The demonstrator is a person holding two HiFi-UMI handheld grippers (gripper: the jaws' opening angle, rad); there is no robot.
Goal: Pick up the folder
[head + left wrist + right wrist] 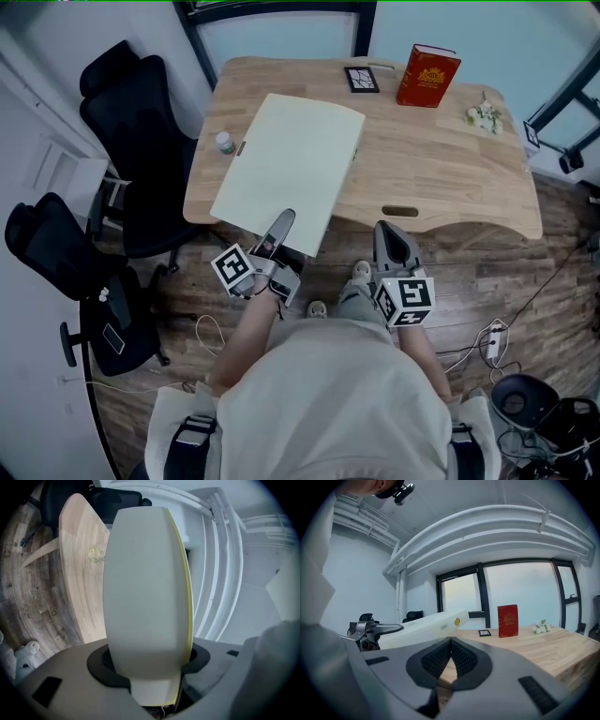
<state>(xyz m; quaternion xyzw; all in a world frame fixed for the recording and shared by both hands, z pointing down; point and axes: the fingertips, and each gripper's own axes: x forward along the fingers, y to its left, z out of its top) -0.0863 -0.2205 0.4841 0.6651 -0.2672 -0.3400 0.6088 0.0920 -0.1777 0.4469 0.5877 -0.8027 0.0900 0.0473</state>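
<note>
1. The left gripper (149, 667) is clamping the near edge of the folder (145, 583). Its pads are pressing on both faces, and the cream cover is stretching straight ahead from the jaws.
2. The right gripper (451, 654) is resting empty beside the left one, with its jaws together and nothing between them.
3. Seen from the right gripper, the folder (423, 626) is sitting to its left and sloping upward. It is hanging above the wooden table (450, 178), with its near end overhanging the edge towards the person.
4. Judging by this, the grasp is made and the lift is looking largely done. Whether the far end is fully clear of the wood cannot be told. What is left is getting it clear and keeping it steady.
5. Ahead of the right gripper, a red book (507, 620) is standing upright and showing a gold emblem, but its lettering is too small to read.
6. The folder's spine is carrying a round yellow sticker (457, 621) and a small label beside it, neither legible.
7. The marker cube (405, 302) on the right gripper is showing only black-and-white patterns, no words.
</note>
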